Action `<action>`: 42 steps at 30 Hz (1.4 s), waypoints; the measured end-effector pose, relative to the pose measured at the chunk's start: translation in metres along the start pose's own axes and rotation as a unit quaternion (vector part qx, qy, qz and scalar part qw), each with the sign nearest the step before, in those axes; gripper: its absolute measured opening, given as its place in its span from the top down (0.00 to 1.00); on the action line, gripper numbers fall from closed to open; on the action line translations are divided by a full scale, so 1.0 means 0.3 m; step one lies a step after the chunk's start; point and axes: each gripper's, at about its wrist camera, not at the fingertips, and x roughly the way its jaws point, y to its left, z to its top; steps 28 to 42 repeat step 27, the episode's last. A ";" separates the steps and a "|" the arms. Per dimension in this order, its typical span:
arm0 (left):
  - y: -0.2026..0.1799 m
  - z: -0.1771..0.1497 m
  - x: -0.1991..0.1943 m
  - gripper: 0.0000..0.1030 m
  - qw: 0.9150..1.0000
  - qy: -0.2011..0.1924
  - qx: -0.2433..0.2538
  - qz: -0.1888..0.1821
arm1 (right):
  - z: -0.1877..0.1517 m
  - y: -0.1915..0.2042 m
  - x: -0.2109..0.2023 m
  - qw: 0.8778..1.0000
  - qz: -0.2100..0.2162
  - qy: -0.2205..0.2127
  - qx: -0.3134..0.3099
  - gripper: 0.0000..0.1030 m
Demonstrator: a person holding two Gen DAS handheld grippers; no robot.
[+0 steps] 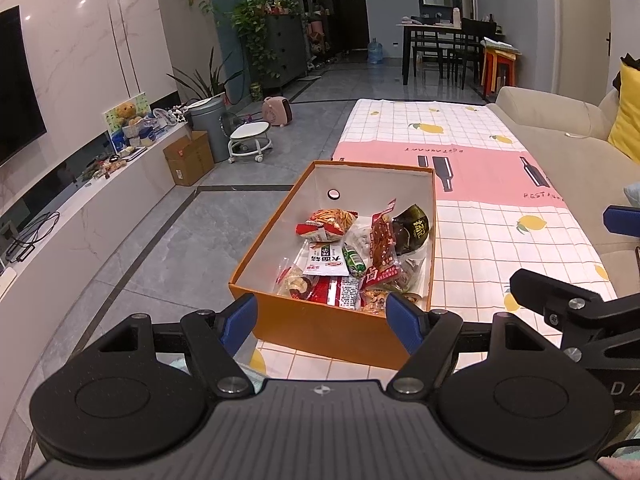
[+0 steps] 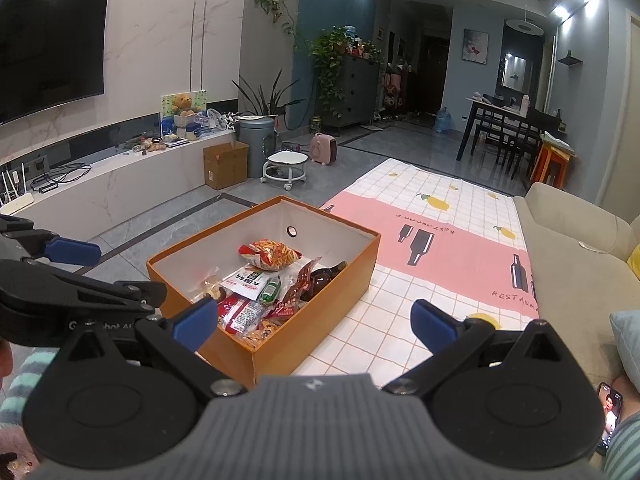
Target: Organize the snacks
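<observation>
An orange cardboard box (image 1: 320, 328) stands on the near end of a table with a checked cloth (image 1: 500, 216); it also shows in the right wrist view (image 2: 320, 312). Several snack packets (image 1: 352, 256) lie loose inside it, among them a red-orange bag (image 2: 270, 255), a white packet (image 2: 244, 280) and a dark pouch (image 1: 412, 228). My left gripper (image 1: 322, 322) is open and empty, just in front of the box's near wall. My right gripper (image 2: 314, 322) is open and empty, above the box's near right corner.
A beige sofa (image 2: 580, 276) runs along the table's right side. Left of the table is grey floor (image 1: 160, 248), then a white TV bench (image 2: 120, 184), a brown carton (image 2: 225, 164), a grey bin (image 2: 256, 144) and a small wheeled stool (image 2: 285, 166).
</observation>
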 end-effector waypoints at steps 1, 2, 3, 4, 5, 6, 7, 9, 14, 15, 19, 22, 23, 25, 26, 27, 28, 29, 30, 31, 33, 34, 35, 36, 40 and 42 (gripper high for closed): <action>0.009 -0.003 -0.001 0.17 1.000 0.001 0.000 0.001 | -0.001 -0.001 0.000 1.000 0.000 0.000 0.000 0.04; 0.012 -0.004 -0.001 0.17 1.000 0.001 0.000 0.001 | -0.002 -0.001 0.000 1.000 -0.001 0.001 0.001 0.04; 0.017 -0.006 -0.003 0.17 1.000 0.001 0.000 0.001 | -0.002 -0.001 -0.001 1.000 -0.001 0.001 0.001 0.04; 0.018 -0.006 -0.006 0.17 1.000 0.001 0.000 0.001 | -0.003 -0.001 0.000 1.000 -0.001 0.001 0.001 0.04; 0.018 -0.005 -0.006 0.17 1.000 0.001 0.000 0.000 | -0.003 -0.002 0.000 1.000 -0.001 0.002 0.002 0.04; 0.019 -0.005 -0.005 0.17 1.000 0.001 0.000 -0.001 | -0.004 -0.003 0.000 1.000 -0.001 0.002 0.002 0.04; 0.007 0.000 -0.001 0.17 1.000 0.001 0.001 0.001 | -0.004 -0.003 -0.001 1.000 -0.001 0.002 0.002 0.04; 0.010 -0.001 0.002 0.17 1.000 0.001 0.003 0.001 | -0.003 -0.003 0.000 1.000 -0.001 0.003 0.003 0.04; 0.012 -0.001 0.002 0.17 1.000 0.003 0.001 -0.001 | -0.004 -0.004 0.000 1.000 -0.001 0.004 0.003 0.04; 0.017 -0.003 0.002 0.17 1.000 0.003 0.001 -0.002 | -0.004 -0.005 0.001 1.000 -0.001 0.004 0.004 0.04; 0.032 -0.004 0.002 0.17 1.000 0.003 -0.001 -0.006 | -0.008 -0.005 0.007 1.000 -0.002 0.008 0.006 0.04; 0.042 -0.005 -0.002 0.17 1.000 0.003 -0.001 -0.006 | -0.010 -0.007 0.005 1.000 -0.002 0.009 0.007 0.04; 0.042 -0.005 -0.002 0.17 1.000 0.003 0.000 -0.006 | -0.010 -0.008 0.006 1.000 -0.002 0.010 0.007 0.04; 0.030 -0.001 0.002 0.17 1.000 0.004 0.000 -0.006 | -0.008 -0.006 0.007 1.000 -0.002 0.011 0.008 0.04; 0.035 -0.002 0.000 0.17 1.000 0.004 0.000 -0.006 | -0.008 -0.006 0.007 1.000 -0.002 0.011 0.008 0.04; 0.030 -0.001 0.005 0.17 1.000 0.006 0.000 -0.005 | -0.008 -0.007 0.009 1.000 -0.002 0.012 0.009 0.04; 0.030 -0.001 0.005 0.17 1.000 0.006 0.000 -0.005 | -0.008 -0.007 0.009 1.000 -0.002 0.012 0.009 0.04; 0.030 -0.001 0.005 0.17 1.000 0.006 0.000 -0.005 | -0.008 -0.007 0.009 1.000 -0.002 0.012 0.009 0.04; 0.030 -0.001 0.005 0.17 1.000 0.006 0.000 -0.005 | -0.008 -0.007 0.009 1.000 -0.002 0.012 0.009 0.04; 0.030 -0.001 0.005 0.17 1.000 0.006 0.000 -0.005 | -0.008 -0.007 0.009 1.000 -0.002 0.012 0.009 0.04; 0.030 -0.001 0.005 0.17 1.000 0.006 0.000 -0.005 | -0.008 -0.007 0.009 1.000 -0.002 0.012 0.009 0.04; 0.030 -0.001 0.005 0.17 1.000 0.006 0.000 -0.005 | -0.008 -0.007 0.009 1.000 -0.002 0.012 0.009 0.04; 0.030 -0.001 0.005 0.17 1.000 0.006 0.000 -0.005 | -0.008 -0.007 0.009 1.000 -0.002 0.012 0.009 0.04; 0.030 -0.001 0.005 0.17 1.000 0.006 0.000 -0.005 | -0.008 -0.007 0.009 1.000 -0.002 0.012 0.009 0.04; 0.030 -0.001 0.005 0.17 1.000 0.006 0.000 -0.005 | -0.008 -0.007 0.009 1.000 -0.002 0.012 0.009 0.04; 0.030 -0.001 0.005 0.17 1.000 0.006 0.000 -0.005 | -0.008 -0.007 0.009 1.000 -0.002 0.012 0.009 0.04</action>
